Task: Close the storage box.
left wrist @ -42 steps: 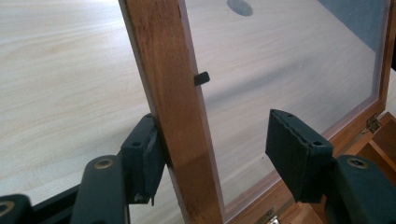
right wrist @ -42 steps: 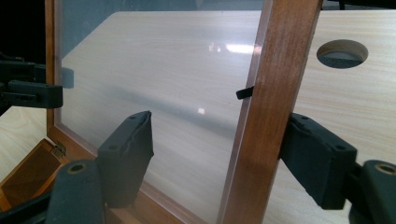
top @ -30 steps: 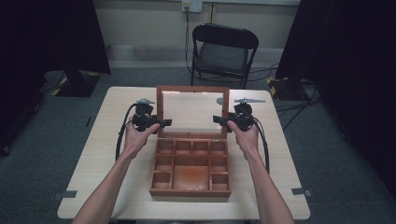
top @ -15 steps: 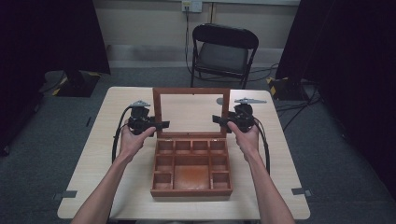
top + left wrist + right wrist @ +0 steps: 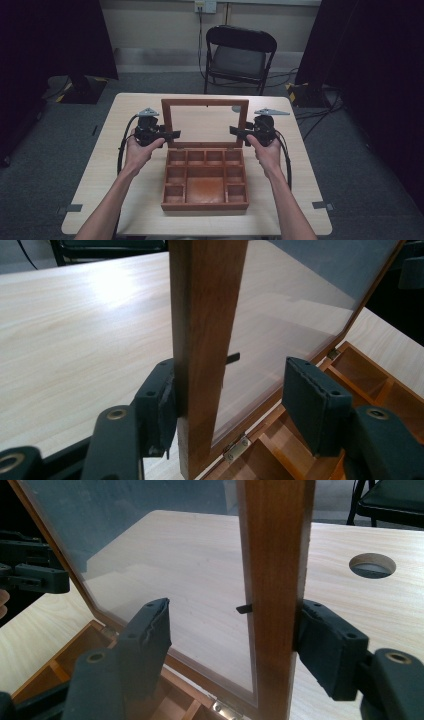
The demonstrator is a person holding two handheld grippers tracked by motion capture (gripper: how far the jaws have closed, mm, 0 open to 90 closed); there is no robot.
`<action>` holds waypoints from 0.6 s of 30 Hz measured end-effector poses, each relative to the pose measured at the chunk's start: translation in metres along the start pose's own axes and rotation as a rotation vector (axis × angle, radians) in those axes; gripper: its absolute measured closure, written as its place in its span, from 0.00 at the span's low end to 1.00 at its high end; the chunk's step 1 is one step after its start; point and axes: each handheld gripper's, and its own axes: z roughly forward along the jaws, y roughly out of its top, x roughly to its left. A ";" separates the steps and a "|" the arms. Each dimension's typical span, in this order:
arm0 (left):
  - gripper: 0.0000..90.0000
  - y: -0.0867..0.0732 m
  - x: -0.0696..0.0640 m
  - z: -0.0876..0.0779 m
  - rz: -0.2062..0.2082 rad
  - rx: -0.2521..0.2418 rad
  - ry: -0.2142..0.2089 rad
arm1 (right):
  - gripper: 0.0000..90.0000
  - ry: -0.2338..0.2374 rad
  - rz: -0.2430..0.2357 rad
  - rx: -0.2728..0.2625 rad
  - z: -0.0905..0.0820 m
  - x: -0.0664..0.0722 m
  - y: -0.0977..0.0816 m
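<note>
Black rubber-faced jaws of the left gripper (image 5: 227, 405) stand wide apart in the left gripper view, straddling the left upright of the lid frame (image 5: 207, 340); the jaw at lower left lies against the outer face of that wooden upright, while the jaw at lower right stands well clear of it on the glass side, so the frame is bracketed rather than pinched. In the right gripper view the right gripper (image 5: 235, 645) mirrors this: its jaws are spread wide, the one at lower right touching the outer face of the right upright, the one at lower left apart from the wood in front of the glass panel (image 5: 165, 555). A small hinge (image 5: 220, 709) shows at the bottom centre of that view, where the lid meets the box. In the high view the left hand (image 5: 137, 150) and right hand (image 5: 267, 150) hold the grippers at either side of the lid, centre of the frame, with cables looping down beside the wrists. The wooden box (image 5: 205, 202) sits at the middle of the light wood table (image 5: 100, 165), its lid raised near upright at the far edge, its small compartments and large central compartment showing bare wood. A round hole (image 5: 372, 565) pierces the tabletop at upper right of the right gripper view. A black folding chair (image 5: 240, 55) stands beyond the table at upper centre.
</note>
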 end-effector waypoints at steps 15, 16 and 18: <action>0.47 -0.006 -0.008 -0.010 -0.005 -0.032 -0.028 | 0.36 0.040 -0.010 0.011 0.003 0.007 -0.003; 0.46 -0.006 -0.008 -0.011 0.002 -0.027 -0.033 | 0.36 0.041 -0.010 0.011 0.003 0.007 -0.003; 0.45 -0.006 -0.008 -0.011 0.000 -0.027 -0.038 | 0.37 0.040 -0.012 0.010 0.001 0.008 -0.004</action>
